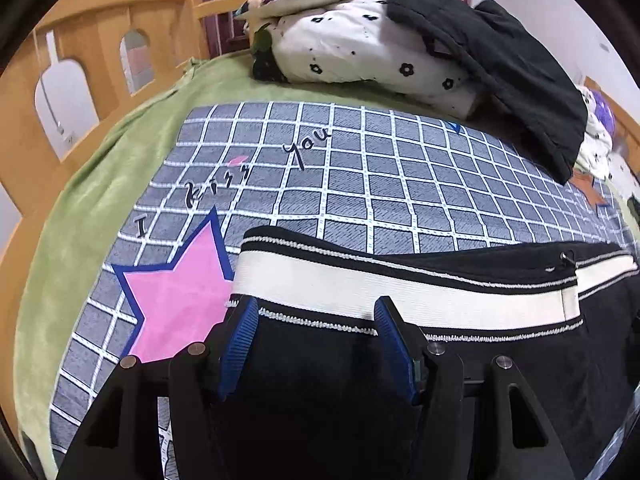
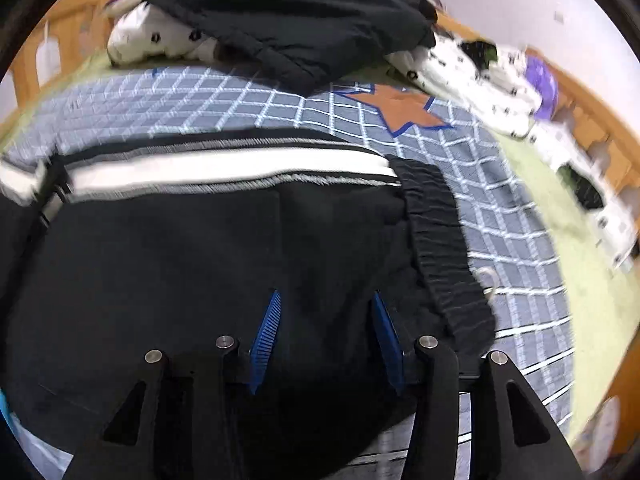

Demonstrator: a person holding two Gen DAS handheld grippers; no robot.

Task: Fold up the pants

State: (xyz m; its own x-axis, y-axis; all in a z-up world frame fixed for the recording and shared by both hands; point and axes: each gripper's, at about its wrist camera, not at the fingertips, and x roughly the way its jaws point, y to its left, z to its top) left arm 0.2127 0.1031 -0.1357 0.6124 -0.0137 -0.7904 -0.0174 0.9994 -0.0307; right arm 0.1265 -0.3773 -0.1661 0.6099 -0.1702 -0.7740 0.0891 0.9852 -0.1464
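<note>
Black pants [image 1: 320, 376] with a wide white stripe [image 1: 400, 292] lie flat on a grey checked bedcover [image 1: 360, 168]. My left gripper [image 1: 316, 312] is open, its blue pads just above the black cloth below the stripe, near the pants' left end. In the right wrist view the same pants [image 2: 180, 260] fill the lower left, with the gathered elastic waistband [image 2: 444, 248] at their right edge. My right gripper [image 2: 325, 304] is open over the black cloth just left of the waistband. That view is motion-blurred.
A folded flowered quilt [image 1: 360, 44] with a black garment [image 1: 500, 68] on it lies at the far side. A pink star [image 1: 180, 300] and an orange star [image 2: 400, 108] are printed on the cover. A wooden bed rail [image 1: 92, 40] stands left; a green blanket [image 1: 120, 152] edges the cover.
</note>
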